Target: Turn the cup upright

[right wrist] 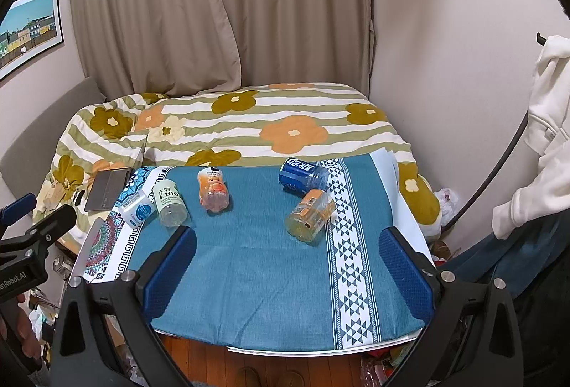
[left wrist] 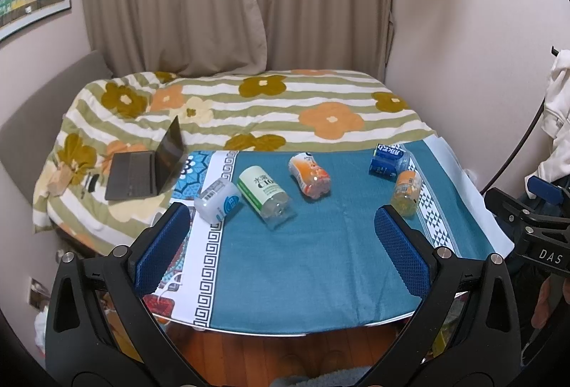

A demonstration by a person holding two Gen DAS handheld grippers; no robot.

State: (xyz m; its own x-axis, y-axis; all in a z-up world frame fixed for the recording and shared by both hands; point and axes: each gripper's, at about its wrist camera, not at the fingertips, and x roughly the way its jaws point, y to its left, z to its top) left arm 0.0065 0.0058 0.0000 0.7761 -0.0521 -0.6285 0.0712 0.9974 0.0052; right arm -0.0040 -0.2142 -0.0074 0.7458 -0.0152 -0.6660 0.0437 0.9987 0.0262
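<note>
Counter: covered with a teal cloth that has patterned white bands along its left and right edges.
Cups: five cut-off bottle cups, all lying on their sides along the far half of the counter.
Far left corner: white-and-blue cup, touching the green-label cup.
Far edge, middle: orange cup, apart from the others.
Far right corner: blue cup, with the yellow cup just beside it.
Left hand-held gripper: jaws wide, empty, above the near edge.
Right hand-held gripper: jaws wide, empty, above the near edge.
Bed: beyond the far edge, laptop open on it.
</note>
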